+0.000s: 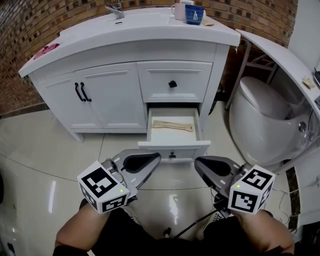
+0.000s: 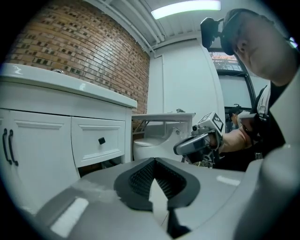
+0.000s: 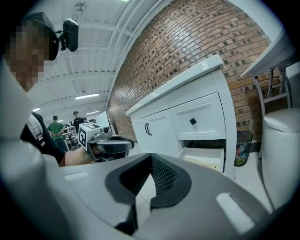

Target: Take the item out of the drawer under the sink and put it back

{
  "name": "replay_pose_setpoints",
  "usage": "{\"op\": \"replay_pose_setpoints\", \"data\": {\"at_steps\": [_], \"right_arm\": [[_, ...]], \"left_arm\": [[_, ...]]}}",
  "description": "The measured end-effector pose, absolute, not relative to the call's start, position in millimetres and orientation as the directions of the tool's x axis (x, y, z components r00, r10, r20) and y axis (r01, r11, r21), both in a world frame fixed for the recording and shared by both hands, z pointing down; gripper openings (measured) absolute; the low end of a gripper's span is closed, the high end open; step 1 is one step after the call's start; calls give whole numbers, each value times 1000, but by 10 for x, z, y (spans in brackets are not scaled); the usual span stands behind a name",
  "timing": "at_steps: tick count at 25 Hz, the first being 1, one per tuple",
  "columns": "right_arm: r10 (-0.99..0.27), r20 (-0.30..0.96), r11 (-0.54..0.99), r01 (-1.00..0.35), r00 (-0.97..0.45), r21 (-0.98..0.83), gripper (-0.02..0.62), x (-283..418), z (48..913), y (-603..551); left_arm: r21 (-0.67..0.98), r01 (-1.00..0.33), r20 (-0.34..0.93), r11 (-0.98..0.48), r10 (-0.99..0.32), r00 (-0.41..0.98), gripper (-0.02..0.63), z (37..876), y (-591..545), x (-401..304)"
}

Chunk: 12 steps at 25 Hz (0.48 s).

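Nearest the camera, the left gripper (image 1: 150,162) and the right gripper (image 1: 204,167) are held low over the glossy tiled floor (image 1: 40,150), angled toward each other. In each gripper view the ribbed pads are seen pressed together with nothing between them, so both claws are closed and empty. Just beyond them the lower drawer (image 1: 173,145) of the vanity is pulled out. The task's thing, a thin tan flat item (image 1: 172,126), is seen lying lengthwise on the drawer's floor, apart from both grippers. Above it the upper drawer (image 1: 173,82) is shut, and the cupboard doors (image 1: 107,97) stand to its left. Farther off, mugs (image 1: 194,13) are set on the countertop (image 1: 150,30), and a toilet (image 1: 260,120) stands to the right. The pick is judged not yet begun. Trouble is most likely if a claw is brought in closed, since the item would only be pushed along the drawer. Because it lies so flat, it could slide out of a shallow pinch. The drawer front could also be knocked and pushed inward, and little headroom appears to be left under the upper drawer.
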State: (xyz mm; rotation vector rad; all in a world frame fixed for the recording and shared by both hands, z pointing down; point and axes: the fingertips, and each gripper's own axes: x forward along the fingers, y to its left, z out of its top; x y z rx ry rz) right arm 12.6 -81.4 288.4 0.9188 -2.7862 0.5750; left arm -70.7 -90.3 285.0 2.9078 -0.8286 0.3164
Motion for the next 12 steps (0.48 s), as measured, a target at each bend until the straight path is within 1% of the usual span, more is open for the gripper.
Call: {"op": "replay_pose_setpoints", "data": {"at_steps": [2,6,9,12], "right_arm": [[-539,253,743,-595,-803,-306,3,94,2820,-756],[-548,263,759,-604,-794,-242,3,78,2789,-694],[-537,284,749,-603,-795,-274,3,86,2890,-701],[-530,285,750,-598,-799,-283,3,51,2930,-742]], "left_arm": [[63,-533,205,-844,-512,834,5,2875,-883,-703],[120,-504,183,-855,-480,858,5,2959,-785,-666],[140,-477,187,-868,-450,873,5,3007,-720,-654],[130,-477,168,-869,-455,875,5,2968,-716,-685]]}}
